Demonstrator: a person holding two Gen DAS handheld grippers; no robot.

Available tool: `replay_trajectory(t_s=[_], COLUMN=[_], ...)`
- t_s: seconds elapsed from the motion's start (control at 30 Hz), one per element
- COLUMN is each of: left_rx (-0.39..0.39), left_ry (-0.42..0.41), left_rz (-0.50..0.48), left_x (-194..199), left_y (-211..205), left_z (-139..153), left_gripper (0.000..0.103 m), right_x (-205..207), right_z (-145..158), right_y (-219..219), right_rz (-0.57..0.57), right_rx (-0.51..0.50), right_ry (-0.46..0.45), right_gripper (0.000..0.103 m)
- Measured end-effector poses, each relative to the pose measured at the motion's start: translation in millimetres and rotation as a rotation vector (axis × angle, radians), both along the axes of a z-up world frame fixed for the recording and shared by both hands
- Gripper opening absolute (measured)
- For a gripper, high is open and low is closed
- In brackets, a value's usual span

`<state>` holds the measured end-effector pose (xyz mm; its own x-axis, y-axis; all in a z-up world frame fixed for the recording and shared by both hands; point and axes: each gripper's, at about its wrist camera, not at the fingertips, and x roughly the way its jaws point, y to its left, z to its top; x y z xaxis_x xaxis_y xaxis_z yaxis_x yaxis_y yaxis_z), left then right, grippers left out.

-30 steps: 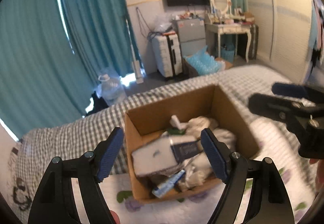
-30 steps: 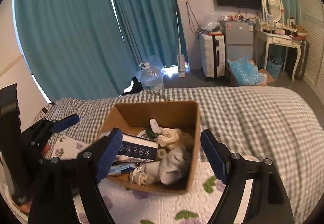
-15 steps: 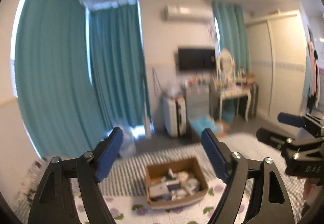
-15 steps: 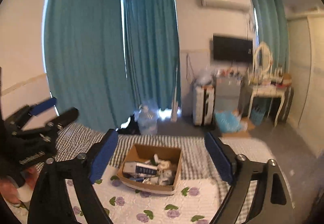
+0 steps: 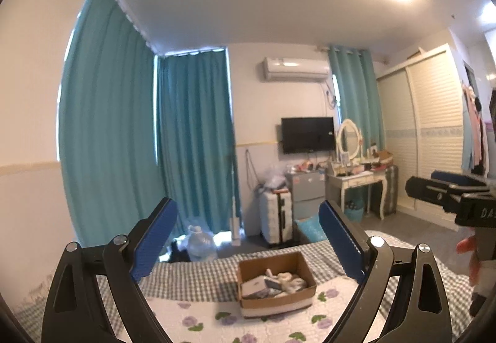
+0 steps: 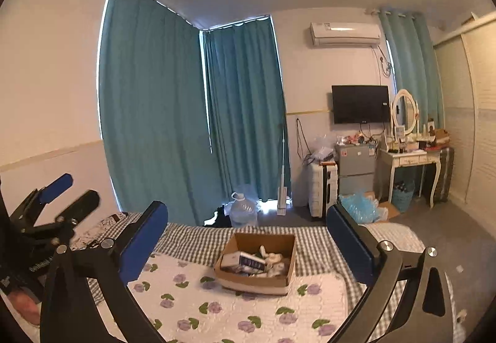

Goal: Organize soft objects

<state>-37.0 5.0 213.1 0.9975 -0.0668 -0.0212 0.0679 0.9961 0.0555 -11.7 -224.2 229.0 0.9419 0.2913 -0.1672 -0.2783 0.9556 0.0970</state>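
Observation:
A small cardboard box (image 5: 279, 304) sits far off on the bed, also visible in the right wrist view (image 6: 257, 282). It holds white soft items (image 6: 274, 259) and a white packet with a dark label (image 6: 245, 261). My left gripper (image 5: 247, 208) is held high and well back from the box, jaws opening with nothing between them. My right gripper (image 6: 247, 211) is equally far back, jaws opening and empty. Each gripper shows in the other's view: the right gripper (image 5: 424, 182) at the right edge, the left gripper (image 6: 77, 188) at the left edge.
The bed has a grey checked sheet (image 6: 198, 240) and a white quilt with purple flowers (image 6: 217, 309). Beyond it are teal curtains (image 6: 161, 113), a water bottle (image 6: 243, 208), a white suitcase (image 6: 322, 188), a small fridge (image 6: 356, 163), a dressing table (image 6: 409, 157) and a wardrobe (image 5: 431, 138).
Both grippers have drawn back and up from just above the box, which now looks small and distant. Both pairs of jaws have spread wider.

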Motion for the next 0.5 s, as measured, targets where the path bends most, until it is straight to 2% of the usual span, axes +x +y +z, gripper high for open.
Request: replay_trajectory(t_s=[0.07, 0.2, 0.3, 0.4, 0.43, 0.5], left_rx=[-0.019, -0.078, -0.064, -0.057, -0.074, -0.093], left_ry=[0.005, 0.015, 0.011, 0.078, 0.121, 0.150], left_rz=[0.013, 0.064, 0.119, 0.118, 0.101, 0.107], left_x=[1.0, 4.2, 15.2, 38.3, 49.1, 60.3], left_y=[4.9, 16.0, 14.8, 11.2, 10.9, 10.9], left_z=[-14.2, -52.0, -84.7, -115.8, -127.4, -141.8], left_gripper=[0.094, 0.094, 0.094, 0.094, 0.094, 0.094], right_x=[1.4, 3.7, 22.8, 41.5, 49.0, 61.5], right_z=[-24.6, -74.0, -106.1, -133.3, -142.6, -158.1], right_y=[2.4, 8.8, 10.1, 12.0, 12.2, 13.9], right_rz=[-0.005, -0.047, -0.037, -0.057, -0.064, -0.076], right_rx=[-0.009, -0.039, -0.022, -0.046, -0.046, -0.051], right_ry=[-0.001, -0.074, -0.057, -0.035, -0.020, 0.015], right_gripper=[0.103, 0.103, 0.103, 0.103, 0.103, 0.103])
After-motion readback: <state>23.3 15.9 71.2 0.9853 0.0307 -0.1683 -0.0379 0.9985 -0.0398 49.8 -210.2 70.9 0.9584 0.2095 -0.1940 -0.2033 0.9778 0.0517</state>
